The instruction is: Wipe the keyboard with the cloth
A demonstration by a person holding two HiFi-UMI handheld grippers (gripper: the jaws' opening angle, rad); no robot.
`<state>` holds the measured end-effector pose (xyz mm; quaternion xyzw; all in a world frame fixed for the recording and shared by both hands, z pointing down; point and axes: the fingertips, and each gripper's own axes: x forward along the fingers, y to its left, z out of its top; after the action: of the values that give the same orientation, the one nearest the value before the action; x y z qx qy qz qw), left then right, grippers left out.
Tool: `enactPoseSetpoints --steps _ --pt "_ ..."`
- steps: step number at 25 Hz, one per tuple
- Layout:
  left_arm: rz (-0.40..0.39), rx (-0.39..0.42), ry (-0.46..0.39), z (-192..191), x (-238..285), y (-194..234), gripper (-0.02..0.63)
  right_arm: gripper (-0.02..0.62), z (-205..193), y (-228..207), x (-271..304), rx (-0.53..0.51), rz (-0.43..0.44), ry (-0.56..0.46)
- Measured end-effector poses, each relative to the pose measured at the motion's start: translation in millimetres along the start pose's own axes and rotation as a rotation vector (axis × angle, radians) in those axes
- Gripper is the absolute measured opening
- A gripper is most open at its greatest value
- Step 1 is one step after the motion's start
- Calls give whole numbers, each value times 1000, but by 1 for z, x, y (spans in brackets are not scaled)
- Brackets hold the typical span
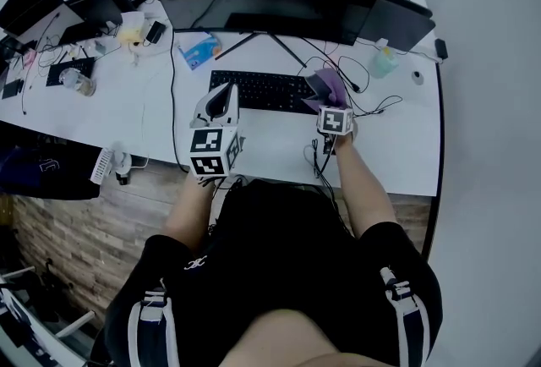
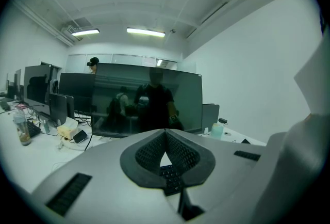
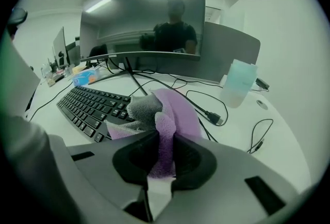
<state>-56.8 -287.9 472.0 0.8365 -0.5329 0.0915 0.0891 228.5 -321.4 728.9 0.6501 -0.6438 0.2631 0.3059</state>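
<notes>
The right gripper (image 3: 164, 152) has its jaws clamped on a fold of the cloth (image 3: 175, 112). The cloth is a fuzzy purple rag with a grey side, bunched over the right end of the black keyboard (image 3: 90, 107) on the white desk (image 3: 294, 135). The left gripper (image 2: 165, 134) has its jaws closed tip to tip on nothing, near the keyboard's left end. The cloth hides the keyboard's right edge. The key lettering is too small to read.

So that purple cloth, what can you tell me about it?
The soft purple cloth, fleecy like microfibre with a grey patch, is bunched into folds. The right tool is shut on one fold, the rest standing up past its jaws. It sits over the right end of the black keyboard; contact with the keys is unclear.
</notes>
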Motion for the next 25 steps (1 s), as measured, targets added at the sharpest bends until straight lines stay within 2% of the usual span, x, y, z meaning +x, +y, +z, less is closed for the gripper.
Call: enactPoseSetpoints --steps 7,16,25 --pt "-9 1 -2 -1 2 9 11 83 -16 4 -7 54 -25 12" --pt "-12 6 9 -4 -2 30 11 83 -13 13 -7 109 -78 18" --pt "-10 18 7 -3 -12 61 11 83 -5 71 -3 93 -40 13"
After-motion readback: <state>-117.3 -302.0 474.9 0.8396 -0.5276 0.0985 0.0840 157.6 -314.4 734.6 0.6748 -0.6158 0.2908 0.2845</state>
